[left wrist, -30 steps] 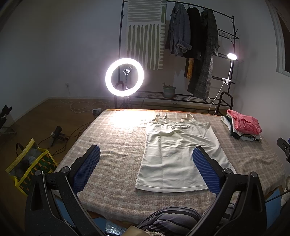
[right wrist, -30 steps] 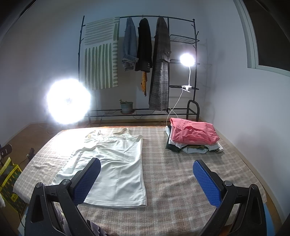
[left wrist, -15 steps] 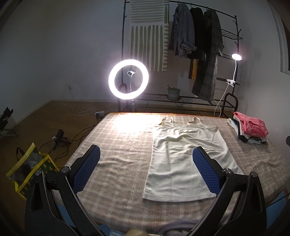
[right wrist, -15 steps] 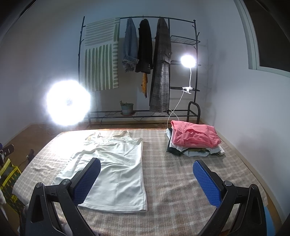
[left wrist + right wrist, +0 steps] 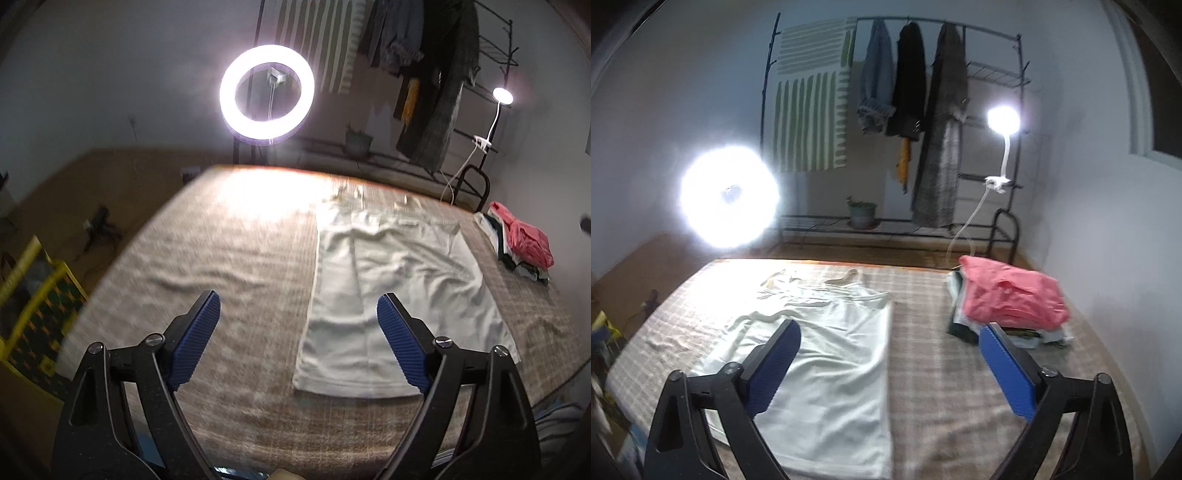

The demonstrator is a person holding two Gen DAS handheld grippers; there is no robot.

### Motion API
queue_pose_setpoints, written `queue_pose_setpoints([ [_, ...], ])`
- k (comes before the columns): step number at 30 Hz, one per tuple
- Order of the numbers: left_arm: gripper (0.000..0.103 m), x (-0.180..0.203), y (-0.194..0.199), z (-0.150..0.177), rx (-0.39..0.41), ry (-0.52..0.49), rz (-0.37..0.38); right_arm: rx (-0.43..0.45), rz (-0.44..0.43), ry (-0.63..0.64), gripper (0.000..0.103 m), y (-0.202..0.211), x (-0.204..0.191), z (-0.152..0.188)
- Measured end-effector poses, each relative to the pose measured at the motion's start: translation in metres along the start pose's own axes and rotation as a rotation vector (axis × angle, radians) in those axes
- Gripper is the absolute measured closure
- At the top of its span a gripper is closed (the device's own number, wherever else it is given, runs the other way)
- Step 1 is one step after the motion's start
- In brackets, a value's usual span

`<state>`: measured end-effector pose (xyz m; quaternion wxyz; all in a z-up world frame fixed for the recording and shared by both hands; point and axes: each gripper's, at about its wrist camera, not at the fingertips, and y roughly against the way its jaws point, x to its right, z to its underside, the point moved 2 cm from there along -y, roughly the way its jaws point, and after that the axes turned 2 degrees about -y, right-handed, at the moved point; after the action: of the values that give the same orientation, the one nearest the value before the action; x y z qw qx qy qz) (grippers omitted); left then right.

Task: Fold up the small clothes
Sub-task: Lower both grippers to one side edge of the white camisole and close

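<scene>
The white tank top [image 5: 395, 295] lies flat on the checked bed cover [image 5: 229, 258], its long axis running away from both cameras: hem at the near edge, the two shoulder straps [image 5: 812, 278] at the far end toward the ring light [image 5: 266, 91]. It appears to be spread single-layer and not yet folded, with a few shallow wrinkles across the upper half.

From the left gripper [image 5: 297, 319] the top lies ahead and to the right — its right pad overlaps the cloth in the picture near the hem, while its left pad stands over bare cover. From the right gripper [image 5: 890, 354] the top lies ahead and to the left; the garment's straight right edge runs up between the fingers, the left pad over white fabric and the right pad over the cover. So each gripper lines up roughly with one long side of the garment, neither clearly the nearer.

Both grippers' jaws have just been closing a little, yet both stand wide apart and empty — no cloth is between the pads, and whether any fingertip touches the fabric cannot be told.

Beyond the top, at the far right of the bed, sits a stack of folded clothes [image 5: 1008, 306] with a pink piece uppermost, well apart from the top.
</scene>
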<state>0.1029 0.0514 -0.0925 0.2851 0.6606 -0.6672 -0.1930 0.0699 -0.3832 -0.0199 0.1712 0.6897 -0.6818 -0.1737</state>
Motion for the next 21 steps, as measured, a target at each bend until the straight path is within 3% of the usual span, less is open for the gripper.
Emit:
queue_pose_setpoints([
  [3,0.024,-0.003,-0.023,0.017,-0.075,0.027,0.032,-0.034,-0.071,-0.021,0.01,-0.026,-0.008,-0.015],
  [8,0.028,-0.008,-0.062,0.042,-0.188,0.082,0.085,-0.113,-0.191,-0.084,0.019,-0.077,-0.033,-0.042],
  [13,0.03,-0.012,-0.084,0.055,-0.237,0.098,0.101,-0.201,-0.282,-0.126,0.025,-0.134,-0.073,-0.058],
  [21,0.044,-0.02,-0.109,0.07,-0.304,0.158,0.157,-0.385,-0.382,-0.074,0.029,-0.224,-0.159,-0.052],
])
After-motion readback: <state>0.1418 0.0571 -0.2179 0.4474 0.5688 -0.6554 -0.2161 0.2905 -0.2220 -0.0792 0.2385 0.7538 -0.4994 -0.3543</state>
